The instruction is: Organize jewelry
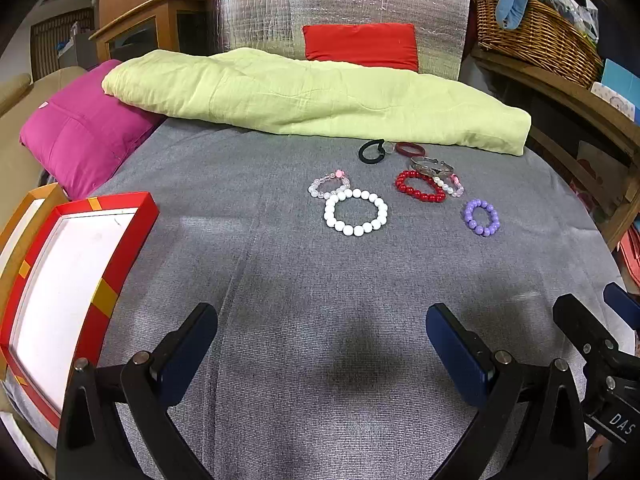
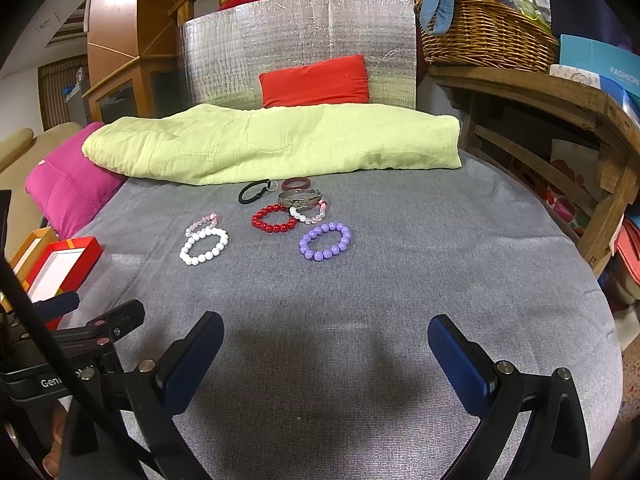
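Note:
Several bracelets lie on the grey bed cover: a white bead bracelet (image 1: pixel 355 212) (image 2: pixel 204 246), a clear pink one (image 1: pixel 329 185), a red bead one (image 1: pixel 420 186) (image 2: pixel 274 219), a purple bead one (image 1: pixel 482 217) (image 2: pixel 325 241), a silver bangle (image 1: pixel 431 165) (image 2: pixel 300 197), a dark red ring (image 1: pixel 410 149) and a black band (image 1: pixel 372 151) (image 2: pixel 253 191). A red open box with a white lining (image 1: pixel 68 280) (image 2: pixel 60 266) sits at the left. My left gripper (image 1: pixel 322 344) is open and empty, well short of the jewelry. My right gripper (image 2: pixel 326 354) is open and empty too.
A folded green blanket (image 1: pixel 312 96) lies behind the jewelry, with a magenta pillow (image 1: pixel 84 128) at the left and a red cushion (image 1: pixel 360 46) behind. A wooden shelf with a wicker basket (image 1: pixel 532 36) stands at the right. An orange box (image 1: pixel 24 216) sits beside the red one.

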The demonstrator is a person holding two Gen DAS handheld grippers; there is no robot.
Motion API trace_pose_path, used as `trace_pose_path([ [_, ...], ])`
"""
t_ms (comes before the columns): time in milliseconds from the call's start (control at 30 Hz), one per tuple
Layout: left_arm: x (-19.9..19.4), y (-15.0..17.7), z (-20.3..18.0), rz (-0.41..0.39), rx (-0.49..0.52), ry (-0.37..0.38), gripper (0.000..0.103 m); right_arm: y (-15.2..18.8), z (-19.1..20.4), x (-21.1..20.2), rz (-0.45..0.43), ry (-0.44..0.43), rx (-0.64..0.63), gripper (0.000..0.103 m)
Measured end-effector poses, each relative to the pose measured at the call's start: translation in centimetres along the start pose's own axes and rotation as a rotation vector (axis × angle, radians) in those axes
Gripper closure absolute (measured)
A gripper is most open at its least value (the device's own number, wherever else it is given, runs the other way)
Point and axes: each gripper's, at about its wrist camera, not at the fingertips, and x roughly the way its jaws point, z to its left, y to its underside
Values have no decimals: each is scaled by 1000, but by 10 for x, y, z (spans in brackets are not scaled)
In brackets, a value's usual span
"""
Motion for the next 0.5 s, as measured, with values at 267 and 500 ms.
trace_pose_path([
  [267,1,0,4,3,-27,16,0,0,0,1,3,-4,6,0],
  [500,-2,0,7,-22,-9,15,0,-1,-4,0,3,-15,22,0],
])
